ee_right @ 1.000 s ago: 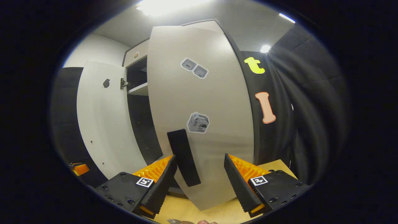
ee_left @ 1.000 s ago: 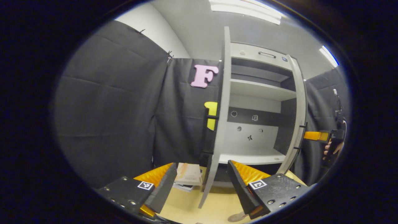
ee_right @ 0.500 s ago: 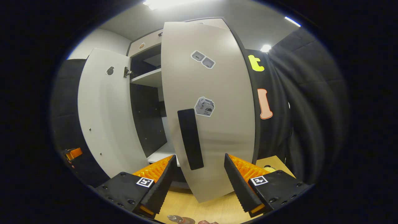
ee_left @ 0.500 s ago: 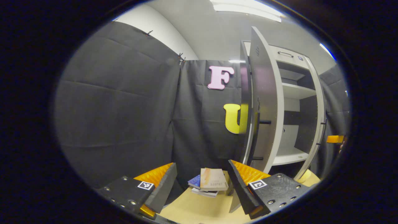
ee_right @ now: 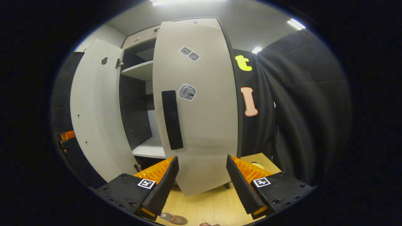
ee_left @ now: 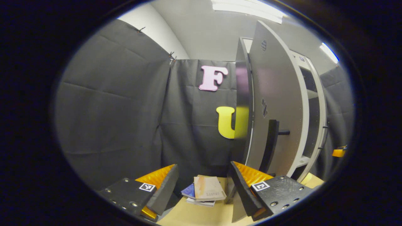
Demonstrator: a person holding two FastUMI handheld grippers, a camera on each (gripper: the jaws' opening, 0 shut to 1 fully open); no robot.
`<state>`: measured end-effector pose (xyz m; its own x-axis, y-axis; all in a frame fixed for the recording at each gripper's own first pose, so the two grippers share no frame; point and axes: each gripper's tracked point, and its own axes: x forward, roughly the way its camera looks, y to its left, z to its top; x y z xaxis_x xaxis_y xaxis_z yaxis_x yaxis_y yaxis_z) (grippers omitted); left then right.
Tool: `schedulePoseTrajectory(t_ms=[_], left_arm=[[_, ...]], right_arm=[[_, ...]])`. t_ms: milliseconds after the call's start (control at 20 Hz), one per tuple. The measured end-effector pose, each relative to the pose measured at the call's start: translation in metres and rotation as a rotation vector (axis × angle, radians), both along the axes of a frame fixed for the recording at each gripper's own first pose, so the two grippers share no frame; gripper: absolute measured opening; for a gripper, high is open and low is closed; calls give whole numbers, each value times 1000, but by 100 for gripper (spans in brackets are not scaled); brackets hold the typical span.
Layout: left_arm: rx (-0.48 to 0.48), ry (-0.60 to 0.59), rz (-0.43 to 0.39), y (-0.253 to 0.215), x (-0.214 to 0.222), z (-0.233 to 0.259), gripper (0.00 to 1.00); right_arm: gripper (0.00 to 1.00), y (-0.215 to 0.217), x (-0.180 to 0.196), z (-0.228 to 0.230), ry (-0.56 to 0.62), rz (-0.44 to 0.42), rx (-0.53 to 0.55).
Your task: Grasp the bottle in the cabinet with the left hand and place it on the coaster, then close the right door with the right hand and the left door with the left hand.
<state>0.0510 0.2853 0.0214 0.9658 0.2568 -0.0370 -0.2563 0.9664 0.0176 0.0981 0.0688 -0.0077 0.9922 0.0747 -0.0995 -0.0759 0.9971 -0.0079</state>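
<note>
The cabinet's left door (ee_left: 278, 94) stands partly swung in, its outer face and black handle (ee_left: 270, 146) close in front of my left gripper (ee_left: 203, 185), which is open and holds nothing. Its right finger (ee_left: 243, 185) overlaps the door's lower corner. In the right gripper view the right door (ee_right: 204, 119) with its black handle (ee_right: 171, 119) is partly swung in. My right gripper (ee_right: 201, 185) is open just before that door's lower edge. The top of a clear bottle (ee_right: 165, 215) on a brownish coaster (ee_right: 179, 220) peeks in at the bottom edge.
A stack of books (ee_left: 205, 191) lies on the wooden table (ee_right: 207, 207) left of the cabinet. The white lower shelf (ee_right: 150, 147) shows between the doors. The other gripper shows at far right (ee_left: 339, 152) and at far left (ee_right: 67, 135). Black cloth walls surround the booth.
The left door has swung toward shut, hiding most of the cabinet's inside from the left gripper view. The right door has swung further in, and the right gripper has drawn back and up.
</note>
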Motion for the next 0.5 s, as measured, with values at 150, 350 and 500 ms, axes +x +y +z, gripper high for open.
schedulePoseTrajectory(t_ms=[150,350,500], left_arm=[[26,5,-80,-12,23,10,100],[18,9,-170,-22,51,18,100],[8,9,-187,-23,53,21,94]], right_arm=[[97,-11,-3,-9,14,-43,9],[97,-17,-3,-17,27,-82,42],[97,-23,-3,-22,34,-107,40]])
